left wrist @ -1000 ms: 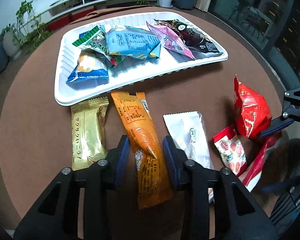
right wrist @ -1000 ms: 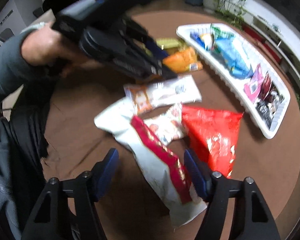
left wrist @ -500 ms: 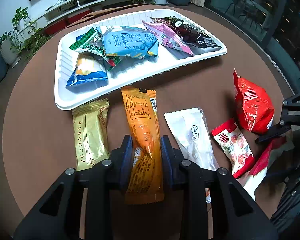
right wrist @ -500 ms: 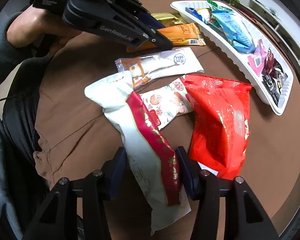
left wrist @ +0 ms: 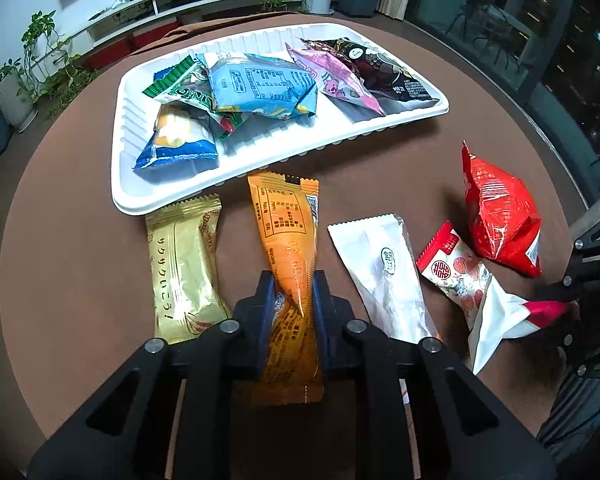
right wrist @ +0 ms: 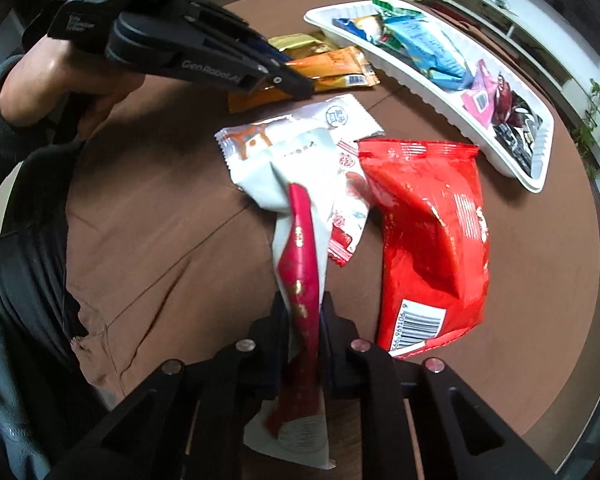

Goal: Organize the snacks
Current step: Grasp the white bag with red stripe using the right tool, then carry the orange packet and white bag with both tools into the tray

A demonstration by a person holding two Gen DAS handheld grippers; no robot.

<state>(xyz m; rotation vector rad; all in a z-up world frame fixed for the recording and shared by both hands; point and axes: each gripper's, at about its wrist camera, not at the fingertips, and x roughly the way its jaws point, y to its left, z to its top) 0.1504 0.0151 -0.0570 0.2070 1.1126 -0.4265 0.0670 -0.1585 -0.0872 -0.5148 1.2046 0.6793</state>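
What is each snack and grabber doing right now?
left gripper: shut on orange packet
orange packet: pinched, twisted
right gripper: shut on white-and-red packet
white-and-red packet: pinched, crumpled
gold packet: flat on table
red bag: lying on table
white tray: holding several snacks

bare brown table (left wrist: 72, 240) lies open on the left. the white tray (left wrist: 118, 152) blocks straight ahead, gold packet (left wrist: 182, 264) and white packet (left wrist: 384, 268) crowd the middle, red bag (left wrist: 500, 216) walls the right.

both wrist views look down closely, sharing the tray (left wrist: 118, 184) and table (left wrist: 60, 240).
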